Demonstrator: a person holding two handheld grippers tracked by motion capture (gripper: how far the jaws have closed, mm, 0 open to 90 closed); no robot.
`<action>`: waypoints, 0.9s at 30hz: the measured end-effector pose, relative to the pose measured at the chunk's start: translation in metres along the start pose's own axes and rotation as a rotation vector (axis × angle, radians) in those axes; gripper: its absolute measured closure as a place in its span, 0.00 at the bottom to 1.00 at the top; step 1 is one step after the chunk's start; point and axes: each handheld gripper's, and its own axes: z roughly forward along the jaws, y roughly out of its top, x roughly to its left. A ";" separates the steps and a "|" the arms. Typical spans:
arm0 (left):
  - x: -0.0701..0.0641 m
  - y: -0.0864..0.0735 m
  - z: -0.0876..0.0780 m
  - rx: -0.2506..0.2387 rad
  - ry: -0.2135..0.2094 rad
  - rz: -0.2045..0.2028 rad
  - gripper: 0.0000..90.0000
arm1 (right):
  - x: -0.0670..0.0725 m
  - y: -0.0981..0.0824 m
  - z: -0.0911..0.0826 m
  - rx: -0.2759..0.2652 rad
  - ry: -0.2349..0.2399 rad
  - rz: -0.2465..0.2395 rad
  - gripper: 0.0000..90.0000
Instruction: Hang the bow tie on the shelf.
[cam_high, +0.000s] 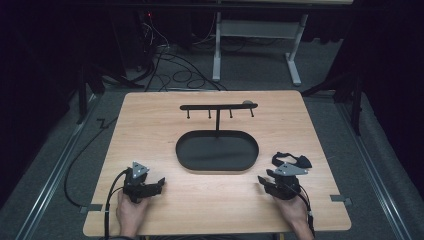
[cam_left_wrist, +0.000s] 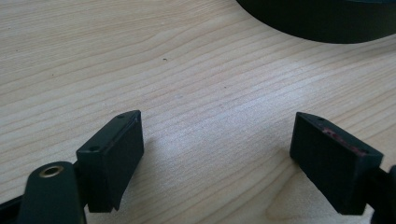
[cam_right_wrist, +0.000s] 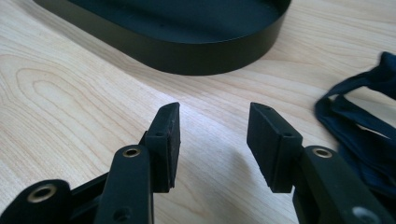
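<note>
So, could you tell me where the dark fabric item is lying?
In the high view, the dark fabric item lies on the table's right side, just beyond the right gripper.

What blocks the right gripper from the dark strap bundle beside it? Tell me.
Nothing visible. The open right gripper rests on the wooden table, and the dark blue fabric strap bundle lies just to its right with bare wood between. The black oval tray sits ahead, off that path.

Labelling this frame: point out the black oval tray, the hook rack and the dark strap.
Black oval tray (cam_high: 185, 150), high view, left rim.
Hook rack (cam_high: 218, 106), high view, crossbar middle.
Dark strap (cam_right_wrist: 359, 135), right gripper view, folded band.
</note>
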 end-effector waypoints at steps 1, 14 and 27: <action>0.000 0.000 0.000 0.000 0.000 0.000 0.20 | -0.001 0.000 -0.002 -0.001 -0.003 0.003 0.63; 0.000 0.000 0.000 0.000 0.000 0.000 0.20 | -0.017 -0.005 -0.023 -0.027 -0.058 0.043 0.63; 0.000 0.000 0.000 0.002 0.000 0.002 0.20 | -0.035 0.000 -0.037 -0.057 -0.095 0.068 0.63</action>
